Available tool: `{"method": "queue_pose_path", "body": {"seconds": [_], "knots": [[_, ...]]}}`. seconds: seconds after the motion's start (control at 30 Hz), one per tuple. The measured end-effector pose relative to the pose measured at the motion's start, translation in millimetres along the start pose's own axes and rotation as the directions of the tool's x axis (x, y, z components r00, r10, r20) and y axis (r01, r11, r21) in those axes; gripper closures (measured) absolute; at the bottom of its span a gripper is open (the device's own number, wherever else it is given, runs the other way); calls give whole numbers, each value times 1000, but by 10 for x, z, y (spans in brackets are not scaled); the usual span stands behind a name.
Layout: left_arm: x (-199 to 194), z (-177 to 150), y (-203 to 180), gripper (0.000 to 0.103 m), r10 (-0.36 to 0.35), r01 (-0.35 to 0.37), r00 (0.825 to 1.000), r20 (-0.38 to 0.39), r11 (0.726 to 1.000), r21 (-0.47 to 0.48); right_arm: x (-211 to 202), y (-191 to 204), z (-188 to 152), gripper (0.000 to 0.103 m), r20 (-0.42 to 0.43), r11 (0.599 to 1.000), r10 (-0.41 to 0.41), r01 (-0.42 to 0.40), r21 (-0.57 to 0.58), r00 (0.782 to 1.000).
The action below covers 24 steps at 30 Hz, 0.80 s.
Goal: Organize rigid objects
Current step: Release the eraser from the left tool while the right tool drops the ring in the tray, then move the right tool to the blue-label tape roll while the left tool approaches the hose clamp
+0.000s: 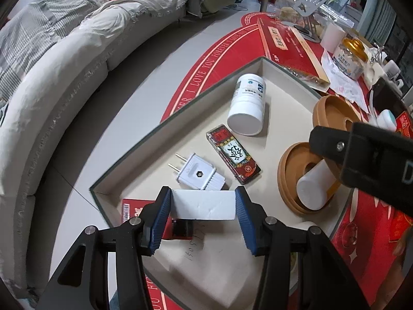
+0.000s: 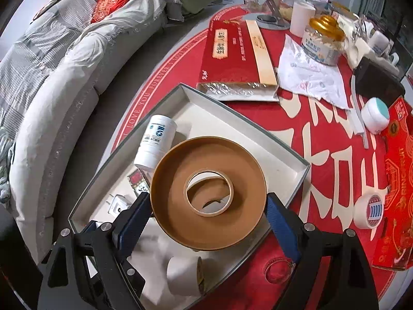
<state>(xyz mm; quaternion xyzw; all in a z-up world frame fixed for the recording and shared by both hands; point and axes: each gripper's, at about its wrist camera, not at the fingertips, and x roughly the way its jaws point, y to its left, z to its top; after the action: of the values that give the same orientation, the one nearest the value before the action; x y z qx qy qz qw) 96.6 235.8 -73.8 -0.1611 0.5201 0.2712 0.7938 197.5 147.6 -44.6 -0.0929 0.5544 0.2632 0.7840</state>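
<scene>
- Left wrist view: my left gripper [image 1: 204,206] has its blue pads pressed on both ends of a white box [image 1: 204,204], holding it just above the near end of the shallow tray [image 1: 180,118]. Already lying in the tray are a white bottle [image 1: 248,104], a red patterned pack [image 1: 233,153] and a white plug [image 1: 198,173] — so a good part of the sorting looks done. A small red box [image 1: 134,208] sits under the left pad, partly hidden.
- Right wrist view: my right gripper [image 2: 209,204] is clamped wide across a brown tape roll [image 2: 207,193], carried over the middle of the tray [image 2: 296,160]. I can see a smaller white tape ring [image 2: 208,193] through its core; whether that ring is nested inside or lies below, I cannot tell.
- Still outside on the red tablecloth [image 2: 322,139]: a white-and-blue tape roll [image 2: 370,210] and a small white jar [image 2: 375,115]. I judge the task a little past halfway — two pieces to set down, then these.
</scene>
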Motion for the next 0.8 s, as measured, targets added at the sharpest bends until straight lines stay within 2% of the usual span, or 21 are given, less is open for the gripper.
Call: {"method": "queue_pose_path", "body": {"seconds": [0.07,0.1,0.2,0.3,0.4,0.53,0.67,0.8], "knots": [[26,0,-19,21,-4,4,1000,-7,1000,2,16,-41,3,14,0,1000,9,-9,5,1000],[27,-8,-20,18,-13,13,1000,-4,1000,-5,22,-53,4,14,-3,1000,14,-14,7,1000],[58,-25,-17,14,-42,42,999,-31,999,-18,-29,-142,-5,1,15,999,33,-34,20,999],[73,-48,8,0,-48,47,998,-44,998,-33,-132,-240,-37,1,44,999,34,-35,20,998],[26,-84,75,0,-65,63,998,-27,996,-63,-264,-454,-116,1,78,999,37,-39,31,996],[-52,-147,154,0,-83,82,996,-13,994,-75,-398,-978,-265,1,112,991,-63,50,121,992],[-123,-221,131,0,-87,86,996,-11,995,-59,-301,-1381,-406,1,46,978,-121,111,178,992],[-218,-344,72,0,-89,88,996,-14,996,-26,-165,-1423,-537,1,-2,980,-134,132,150,991]]}}
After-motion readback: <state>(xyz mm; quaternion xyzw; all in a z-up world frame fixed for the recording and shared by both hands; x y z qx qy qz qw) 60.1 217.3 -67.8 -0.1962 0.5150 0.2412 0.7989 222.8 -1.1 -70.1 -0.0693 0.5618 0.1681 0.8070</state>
